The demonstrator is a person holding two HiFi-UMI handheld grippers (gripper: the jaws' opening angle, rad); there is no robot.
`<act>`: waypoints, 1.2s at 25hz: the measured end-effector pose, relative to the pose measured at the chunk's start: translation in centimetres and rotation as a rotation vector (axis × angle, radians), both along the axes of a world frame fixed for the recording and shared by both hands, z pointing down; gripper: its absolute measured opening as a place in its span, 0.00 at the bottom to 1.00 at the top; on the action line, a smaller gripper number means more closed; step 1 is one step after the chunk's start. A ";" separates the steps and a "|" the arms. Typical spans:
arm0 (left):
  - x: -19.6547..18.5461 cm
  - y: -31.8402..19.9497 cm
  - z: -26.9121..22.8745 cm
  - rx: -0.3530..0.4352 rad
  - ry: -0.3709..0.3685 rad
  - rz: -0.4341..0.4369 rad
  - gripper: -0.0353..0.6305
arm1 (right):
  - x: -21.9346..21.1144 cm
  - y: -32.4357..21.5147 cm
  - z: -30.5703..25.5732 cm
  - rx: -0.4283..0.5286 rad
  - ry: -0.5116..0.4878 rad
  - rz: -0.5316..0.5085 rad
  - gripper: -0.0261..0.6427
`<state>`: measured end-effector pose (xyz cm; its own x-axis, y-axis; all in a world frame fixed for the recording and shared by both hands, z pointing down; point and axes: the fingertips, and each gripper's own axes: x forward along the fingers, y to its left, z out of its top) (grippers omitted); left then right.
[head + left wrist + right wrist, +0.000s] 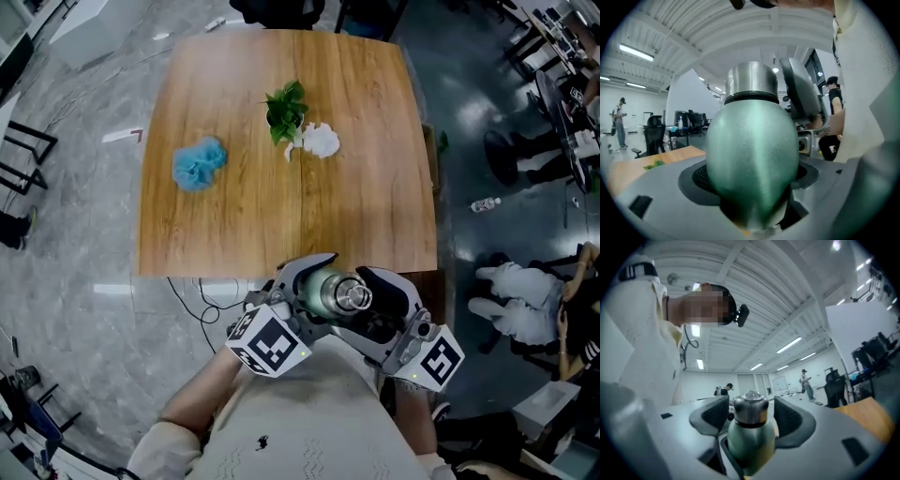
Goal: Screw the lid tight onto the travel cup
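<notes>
- Wooden table (234,187) spreads below us, bearing a blue puff (198,163), green leaves (286,108) and a white lump (321,141).
- Our left gripper (298,298) clamps the green travel cup (323,291), off the table's near edge.
- Our right gripper (751,414) stands wide, pads flanking the steel lid (354,297) without touching.

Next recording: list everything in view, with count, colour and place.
table: one, light wood, centre of the head view
fluffy ball: one, blue, table's left side
leafy sprig: one, green, table's far middle
crumpled lump: one, white, just right of the sprig
travel cup: one, green, held near the table's near edge
lid: one, silver, on the cup's neck
left hand-held gripper: one, grey, shut on the cup's body
right hand-held gripper: one, grey, jaws open either side of the lid
</notes>
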<state>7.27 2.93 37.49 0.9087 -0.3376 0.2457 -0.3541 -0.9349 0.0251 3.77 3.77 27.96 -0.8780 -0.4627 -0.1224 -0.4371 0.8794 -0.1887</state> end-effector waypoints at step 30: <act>1.7 4.7 -2.0 -0.015 0.070 0.287 0.67 | 0.4 3.5 -2.1 0.151 0.037 -0.344 0.39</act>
